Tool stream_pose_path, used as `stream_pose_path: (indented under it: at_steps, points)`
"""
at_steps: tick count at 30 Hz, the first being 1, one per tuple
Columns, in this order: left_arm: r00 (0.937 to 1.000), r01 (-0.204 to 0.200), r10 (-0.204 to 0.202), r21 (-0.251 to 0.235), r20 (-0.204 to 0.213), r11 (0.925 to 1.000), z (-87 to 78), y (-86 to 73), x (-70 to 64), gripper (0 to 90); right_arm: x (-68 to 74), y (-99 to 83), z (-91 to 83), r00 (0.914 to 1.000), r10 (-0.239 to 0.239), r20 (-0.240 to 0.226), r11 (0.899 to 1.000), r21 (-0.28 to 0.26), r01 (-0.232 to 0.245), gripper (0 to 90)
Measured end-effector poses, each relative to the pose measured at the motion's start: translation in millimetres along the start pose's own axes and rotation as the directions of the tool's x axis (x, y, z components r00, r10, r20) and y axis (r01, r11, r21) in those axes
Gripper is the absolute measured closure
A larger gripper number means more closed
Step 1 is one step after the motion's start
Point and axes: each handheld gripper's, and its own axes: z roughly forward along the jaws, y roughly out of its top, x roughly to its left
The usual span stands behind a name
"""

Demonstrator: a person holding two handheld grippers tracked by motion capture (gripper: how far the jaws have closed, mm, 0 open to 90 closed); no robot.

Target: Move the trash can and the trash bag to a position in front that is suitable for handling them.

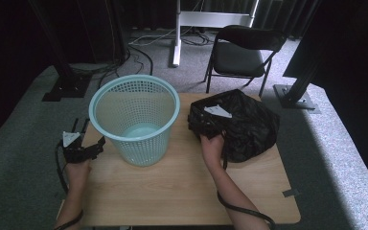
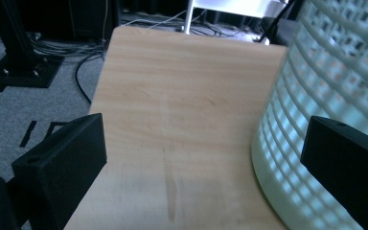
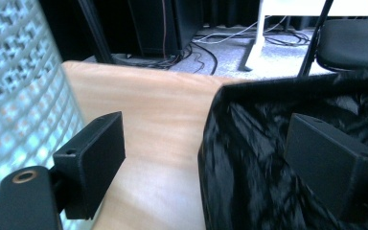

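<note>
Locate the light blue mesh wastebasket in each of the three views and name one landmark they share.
High view: the wastebasket stands upright left of centre on the table, between the two hands.
Left gripper view: its mesh wall fills the right side, partly behind the right jaw.
Right gripper view: its wall runs down the left edge.
Shared landmark: the light wooden tabletop.

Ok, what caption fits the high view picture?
Open right tongs reach the crumpled black plastic bag beside the pale blue mesh plastic basket.

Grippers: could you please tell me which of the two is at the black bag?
The right gripper, open at the black bag's edge; the left gripper sits beside the basket.
</note>
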Motion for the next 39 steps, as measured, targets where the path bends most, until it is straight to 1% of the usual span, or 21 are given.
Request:
stream_pose_path:
  at_steps: [1,2,4,6,9,11,12,13,15,17,18,19,21,26,30,31,35,36,37,38,39]
  points:
    - [0.9998,0.021,-0.021,-0.002,0.002,0.9998,3.4,2.7,1.4,1.9,0.9,3.2,4.9,0.9999,0.005,0.009,1.0,0.002,-0.005,13.4]
    - [0.9996,0.029,-0.029,0.003,-0.002,0.9996,6.2,5.4,2.6,1.9,2.4,5.6,10.3,0.9998,0.008,0.018,1.0,0.013,-0.009,13.4]
    - [0.9996,0.027,-0.027,0.0,-0.008,0.9996,9.1,10.2,2.8,1.9,6.2,9.0,21.4,0.9995,0.0,0.032,0.999,0.044,-0.001,13.4]
    - [0.999,0.044,-0.044,-0.009,-0.011,0.999,10.5,13.6,3.4,1.9,9.7,11.0,29.0,0.9985,-0.017,0.053,0.998,0.058,0.014,13.4]
    - [0.9979,0.064,-0.064,-0.005,-0.003,0.9979,16.6,16.3,3.5,1.9,12.0,12.4,39.4,0.9984,0.0,0.056,0.996,0.084,-0.005,13.4]
    - [0.9985,0.055,-0.055,-0.004,-0.003,0.9985,18.6,18.2,-1.1,1.9,14.6,13.1,45.2,0.9986,0.012,0.052,0.995,0.102,-0.017,13.4]
    - [0.9992,0.04,-0.039,-0.015,0.007,0.9991,17.9,19.2,-3.9,2.0,16.8,13.3,46.9,0.9987,0.008,0.05,0.994,0.108,-0.013,13.4]
    - [0.9996,0.024,-0.024,-0.007,0.016,0.9997,17.8,20.3,-6.0,1.9,19.0,13.6,47.9,0.9992,0.002,0.041,0.994,0.111,-0.007,13.4]
    - [0.9994,0.014,-0.014,0.0,0.033,0.9999,19.3,21.6,-9.4,1.9,23.9,13.9,49.6,0.9994,-0.013,0.032,0.992,0.123,0.009,13.4]
    - [0.9995,0.004,-0.004,0.008,0.03,1.0,19.9,23.1,-11.4,1.9,28.9,14.1,51.1,0.9998,-0.02,-0.006,0.991,0.13,0.02,13.4]
    - [0.9995,0.007,-0.008,0.01,0.03,0.9999,20.2,23.5,-12.8,2.0,32.1,13.8,51.2,0.9994,-0.025,-0.025,0.991,0.131,0.028,13.8]
    - [0.9998,0.001,-0.001,0.009,0.018,1.0,19.6,23.7,-13.8,2.1,35.0,13.3,50.3,0.9988,-0.029,-0.038,0.992,0.125,0.034,17.7]
    - [0.9998,-0.018,0.018,0.004,0.013,0.9998,17.6,23.4,-14.8,3.2,36.1,12.6,48.2,0.9982,-0.031,-0.051,0.992,0.118,0.037,17.7]
    - [0.9997,-0.025,0.025,0.013,0.008,0.9996,13.2,22.2,-19.5,3.2,35.5,11.1,43.0,0.9963,-0.044,-0.073,0.99,0.132,0.054,17.7]
    - [0.9987,-0.045,0.044,0.026,0.026,0.9987,8.4,20.0,-26.9,3.2,33.0,7.2,29.9,0.9947,-0.067,-0.079,0.988,0.134,0.077,18.4]
    - [0.9977,-0.054,0.053,0.027,0.042,0.9982,7.3,19.5,-29.3,3.2,31.2,5.6,26.2,0.9948,-0.067,-0.076,0.988,0.131,0.077,18.4]
    - [0.994,-0.094,0.092,0.033,0.06,0.995,-0.1,15.7,-44.8,3.3,21.0,-3.1,10.4,0.9939,-0.052,-0.097,0.989,0.132,0.065,18.4]
    - [0.992,-0.112,0.11,0.028,0.061,0.9933,-2.9,13.8,-51.6,3.3,18.1,-5.2,5.8,0.9942,-0.054,-0.093,0.99,0.128,0.066,18.4]
    - [0.992,-0.112,0.11,0.028,0.061,0.9933,-2.9,13.8,-51.6,3.3,18.1,-5.2,5.8,0.9942,-0.054,-0.093,0.99,0.128,0.066,18.4]
    - [0.9913,-0.12,0.118,0.024,0.058,0.9925,-5.3,12.1,-58.8,3.3,15.0,-8.5,-1.6,0.9939,-0.063,-0.09,0.99,0.118,0.074,18.4]
    - [0.9889,-0.132,0.13,0.026,0.072,0.9908,-7.3,9.8,-65.0,3.3,12.2,-11.6,-9.1,0.9943,-0.075,-0.076,0.991,0.107,0.083,18.4]
